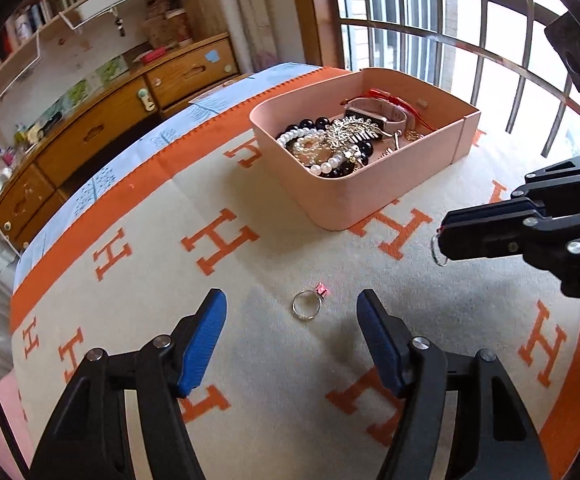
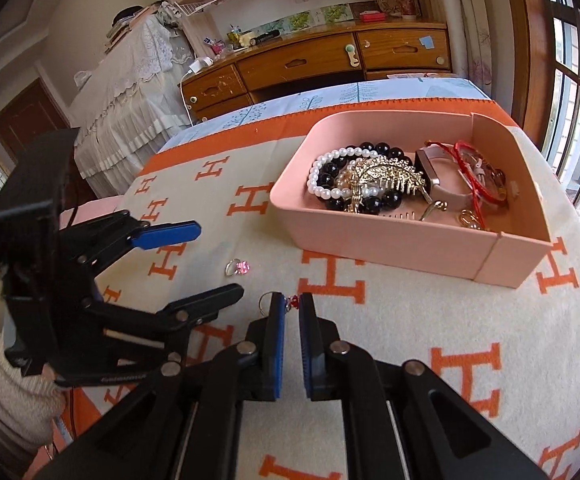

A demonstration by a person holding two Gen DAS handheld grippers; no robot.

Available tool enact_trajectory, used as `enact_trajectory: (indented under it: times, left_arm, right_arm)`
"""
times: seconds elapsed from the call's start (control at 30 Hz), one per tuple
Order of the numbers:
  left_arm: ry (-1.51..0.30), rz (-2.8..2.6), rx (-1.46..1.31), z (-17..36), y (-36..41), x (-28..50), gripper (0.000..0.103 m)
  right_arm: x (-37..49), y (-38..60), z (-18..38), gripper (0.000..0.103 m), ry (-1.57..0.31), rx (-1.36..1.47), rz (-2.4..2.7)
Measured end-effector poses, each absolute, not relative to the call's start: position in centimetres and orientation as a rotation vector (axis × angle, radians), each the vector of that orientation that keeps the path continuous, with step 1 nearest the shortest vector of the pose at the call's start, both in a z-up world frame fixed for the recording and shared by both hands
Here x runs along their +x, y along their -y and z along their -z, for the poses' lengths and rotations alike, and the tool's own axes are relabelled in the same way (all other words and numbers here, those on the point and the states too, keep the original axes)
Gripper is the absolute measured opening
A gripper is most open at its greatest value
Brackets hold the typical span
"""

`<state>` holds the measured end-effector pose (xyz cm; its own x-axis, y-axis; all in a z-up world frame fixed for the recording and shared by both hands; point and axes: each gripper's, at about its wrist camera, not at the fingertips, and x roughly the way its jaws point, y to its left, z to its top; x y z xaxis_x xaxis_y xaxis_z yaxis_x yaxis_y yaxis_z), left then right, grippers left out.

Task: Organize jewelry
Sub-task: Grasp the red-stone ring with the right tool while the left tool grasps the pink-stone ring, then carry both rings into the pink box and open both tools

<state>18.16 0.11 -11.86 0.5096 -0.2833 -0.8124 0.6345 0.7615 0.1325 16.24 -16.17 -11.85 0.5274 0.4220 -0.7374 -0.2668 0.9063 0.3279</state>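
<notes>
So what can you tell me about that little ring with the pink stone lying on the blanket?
The small silver-coloured ring with a pink stone is a thin, shiny metal band carrying one faceted pink gem on its rim. It lies loose on the cream blanket with orange H letters, on its side, short of the pink tray. Nothing grips it: the left gripper has its jaws spread wide either side, not touching.

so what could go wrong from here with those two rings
1. The right hand-held gripper pinches its ring only at the fingertips, beside the red stone; it could slip out before reaching the pink box.
2. The pink-stone ring lies flat on the blanket between the left hand-held gripper's open jaws; closing could flick it away.
</notes>
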Motion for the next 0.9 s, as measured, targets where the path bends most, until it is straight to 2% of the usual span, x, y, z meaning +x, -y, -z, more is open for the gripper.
enact_trajectory:
  times: [0.1, 0.2, 0.33, 0.5, 0.57, 0.63, 0.9]
  left_arm:
    - [-0.883, 0.637, 0.468, 12.2, -0.1, 18.9, 0.061]
    - [-0.885, 0.69, 0.486, 12.4, 0.0, 19.6, 0.048]
    - [-0.888, 0.756, 0.515, 12.2, 0.1, 19.8, 0.04]
    - [-0.882, 0.834, 0.553, 12.3, -0.3, 19.5, 0.034]
    - [-0.892, 0.87, 0.545, 12.3, -0.4, 19.5, 0.019]
    - [-0.888, 0.885, 0.547, 12.4, -0.3, 19.2, 0.014]
    - [-0.863, 0.822, 0.519, 12.4, -0.4, 18.9, 0.014]
  right_arm:
    - [15.6, 16.8, 11.6, 0.007, -0.92, 0.197, -0.427]
    - [15.3, 17.3, 11.5, 0.007, -0.911, 0.219, -0.435]
    - [15.1, 17.5, 11.4, 0.007, -0.905, 0.231, -0.445]
    - [14.9, 17.5, 11.3, 0.007, -0.901, 0.234, -0.459]
    - [14.9, 17.5, 11.3, 0.007, -0.901, 0.238, -0.458]
    - [14.9, 17.6, 11.2, 0.007, -0.898, 0.244, -0.457]
    - [14.5, 17.7, 10.4, 0.007, -0.87, 0.249, -0.458]
